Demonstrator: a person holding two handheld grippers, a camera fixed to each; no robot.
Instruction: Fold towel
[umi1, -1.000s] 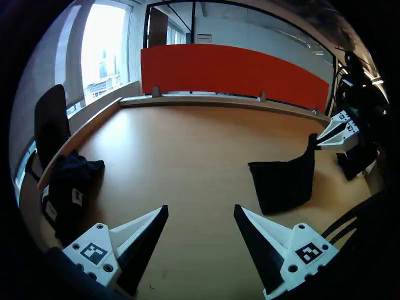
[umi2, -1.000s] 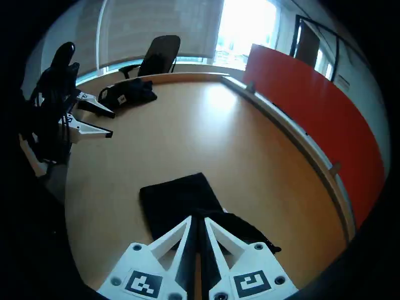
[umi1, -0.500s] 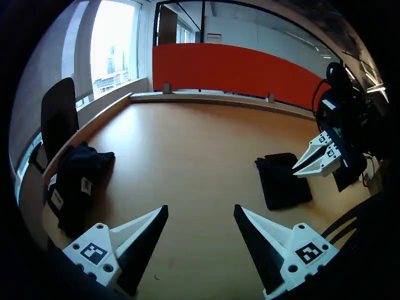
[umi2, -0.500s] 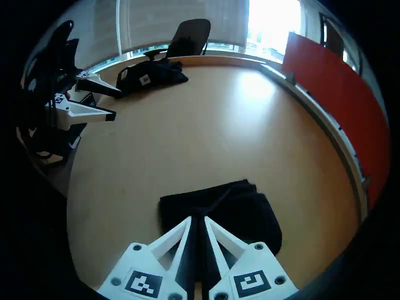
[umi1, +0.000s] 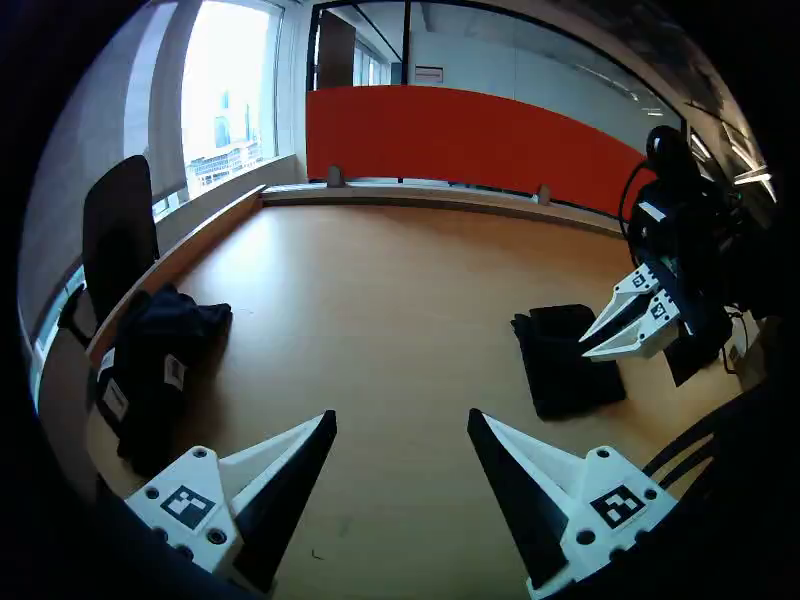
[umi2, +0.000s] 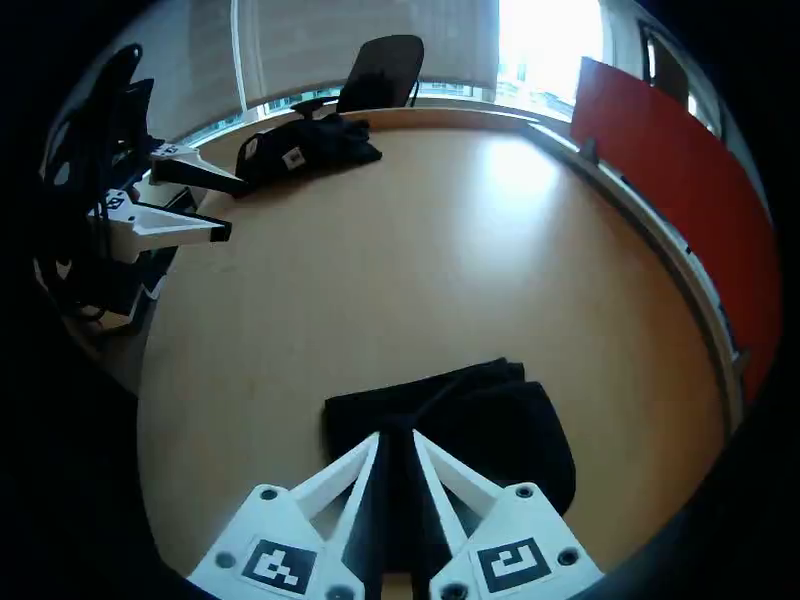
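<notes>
The black towel (umi1: 565, 360) lies folded flat on the wooden table (umi1: 400, 290), to the right in the left gripper view. My right gripper (umi1: 584, 347) rests low over its right edge. In the right gripper view the towel (umi2: 480, 420) spreads just ahead of the right gripper (umi2: 397, 436). Its two white fingers stand close together, with a raised ridge of the cloth pinched between the tips. My left gripper (umi1: 400, 415) hovers open over bare table, well left of the towel, with nothing between its fingers. The left gripper (umi2: 235, 210) is also seen far off at the table's edge.
A heap of dark cloth (umi1: 150, 365) with white tags lies at the table's left edge, by a black office chair (umi1: 115, 235). An orange partition (umi1: 470, 135) runs along the far edge. Wood stretches between the heap (umi2: 305, 150) and the towel.
A second ago the right gripper held the towel's edge raised; it has brought it down, and the towel now lies flat and doubled. The left gripper barely moved.
</notes>
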